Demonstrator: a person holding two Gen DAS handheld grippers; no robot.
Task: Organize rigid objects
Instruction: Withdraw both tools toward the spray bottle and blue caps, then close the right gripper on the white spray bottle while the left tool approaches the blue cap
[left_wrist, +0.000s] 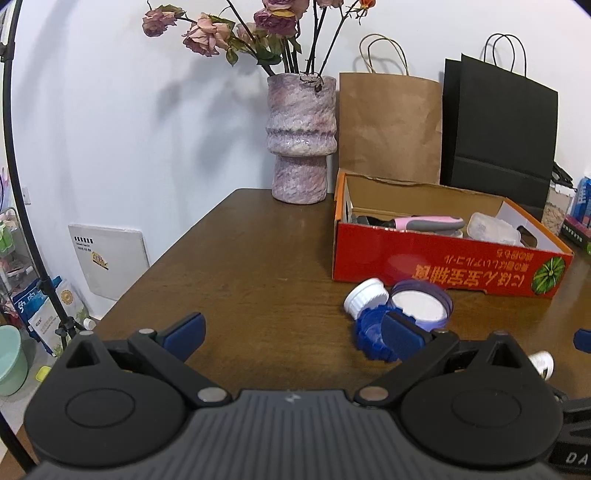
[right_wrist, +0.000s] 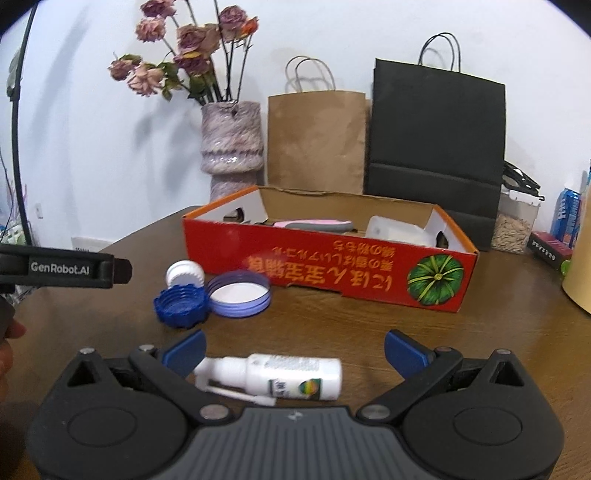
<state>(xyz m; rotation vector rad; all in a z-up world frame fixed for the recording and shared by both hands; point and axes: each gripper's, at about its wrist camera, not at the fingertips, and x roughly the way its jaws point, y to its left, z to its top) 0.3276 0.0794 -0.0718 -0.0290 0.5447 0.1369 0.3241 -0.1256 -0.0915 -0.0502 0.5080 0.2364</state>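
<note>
White plastic, the spray bottle (right_wrist: 284, 376) lies on its side on the brown wooden table (right_wrist: 332, 325), nozzle toward the left, directly between the spread blue fingers of the right gripper (right_wrist: 293, 350); its jaws stand wide apart and neither pad touches the bottle. Ahead and to the left sit three loose lids in a tight cluster: a dark blue ribbed cap (right_wrist: 181, 304), a small white cap (right_wrist: 184, 274) tilted against it, and a wider lilac lid (right_wrist: 239, 292) lying open side up. The lilac lid lies just beside the front wall of the red cardboard box (right_wrist: 325, 269), which holds a pink-and-grey handled tool (right_wrist: 314, 224) and a clear plastic container (right_wrist: 395, 230). Bare tabletop runs between the bottle and the box, and more lies right of the gripper.

In the left wrist view the left gripper (left_wrist: 293, 334) is also wide open and empty, its right finger overlapping the blue cap; a broad clear stretch of table extends to the rounded left edge. Behind the box stand a mottled vase (left_wrist: 301, 138), a brown paper bag (left_wrist: 388, 125) and a black bag (left_wrist: 498, 125) against the wall.
</note>
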